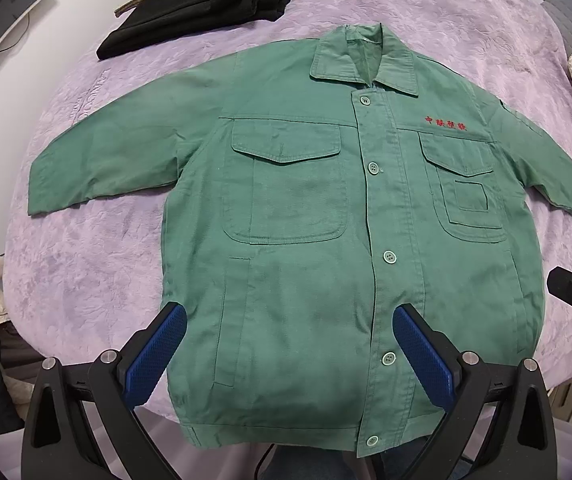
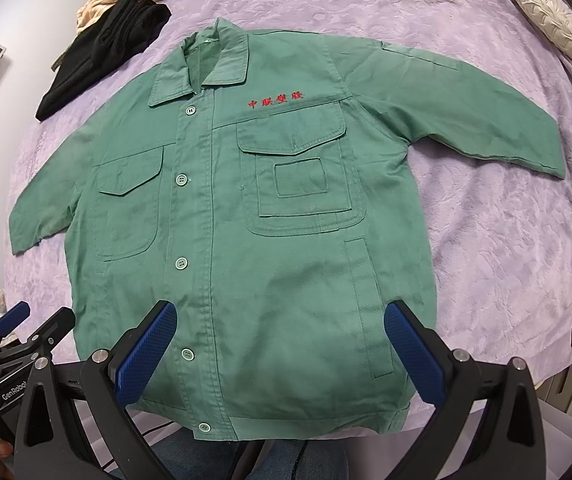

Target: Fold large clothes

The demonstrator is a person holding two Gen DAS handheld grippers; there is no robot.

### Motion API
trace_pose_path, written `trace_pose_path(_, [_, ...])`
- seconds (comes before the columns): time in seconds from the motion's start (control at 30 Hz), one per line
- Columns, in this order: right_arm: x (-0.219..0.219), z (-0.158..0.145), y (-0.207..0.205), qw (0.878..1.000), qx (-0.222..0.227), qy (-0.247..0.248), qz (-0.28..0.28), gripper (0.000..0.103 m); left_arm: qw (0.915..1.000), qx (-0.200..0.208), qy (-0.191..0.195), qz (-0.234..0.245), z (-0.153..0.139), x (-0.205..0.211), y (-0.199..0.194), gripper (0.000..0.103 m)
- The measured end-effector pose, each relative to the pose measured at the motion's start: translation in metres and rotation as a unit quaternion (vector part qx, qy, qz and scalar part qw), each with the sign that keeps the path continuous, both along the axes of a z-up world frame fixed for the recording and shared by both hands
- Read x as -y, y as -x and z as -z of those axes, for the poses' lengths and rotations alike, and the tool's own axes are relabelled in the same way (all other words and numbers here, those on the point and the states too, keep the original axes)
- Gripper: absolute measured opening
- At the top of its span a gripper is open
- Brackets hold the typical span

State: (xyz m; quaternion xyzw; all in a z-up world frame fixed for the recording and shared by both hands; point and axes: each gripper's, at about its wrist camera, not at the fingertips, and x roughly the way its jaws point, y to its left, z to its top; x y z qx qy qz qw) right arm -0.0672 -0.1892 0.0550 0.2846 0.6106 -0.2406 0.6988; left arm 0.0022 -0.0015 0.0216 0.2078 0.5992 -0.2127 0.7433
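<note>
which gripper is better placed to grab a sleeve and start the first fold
Neither clearly. Both grippers, left and right, hover open over the hem of the green jacket, each on its own side. The left sits marginally nearer its sleeve; the other sleeve lies farther up.

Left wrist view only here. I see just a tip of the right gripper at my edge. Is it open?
Observer: Yes. The right gripper is open, jaws wide over the lower front of the green jacket, gripping nothing.
Operator: My own finger hides the hem corner on the embroidered side. Is it folded under?
Observer: No. That hem corner lies unfolded on the purple blanket, near the bed's front edge.
</note>
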Motion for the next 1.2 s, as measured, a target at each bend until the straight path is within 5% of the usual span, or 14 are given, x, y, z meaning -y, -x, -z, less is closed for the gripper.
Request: trace_pose_path(1.2, [-0.0019,0.0029,-0.0024,1.0,-0.001,-0.001,0.0,0.103,1.0,-0.002,-0.001,-0.001,0.004,-0.0071,-0.0023,0.103])
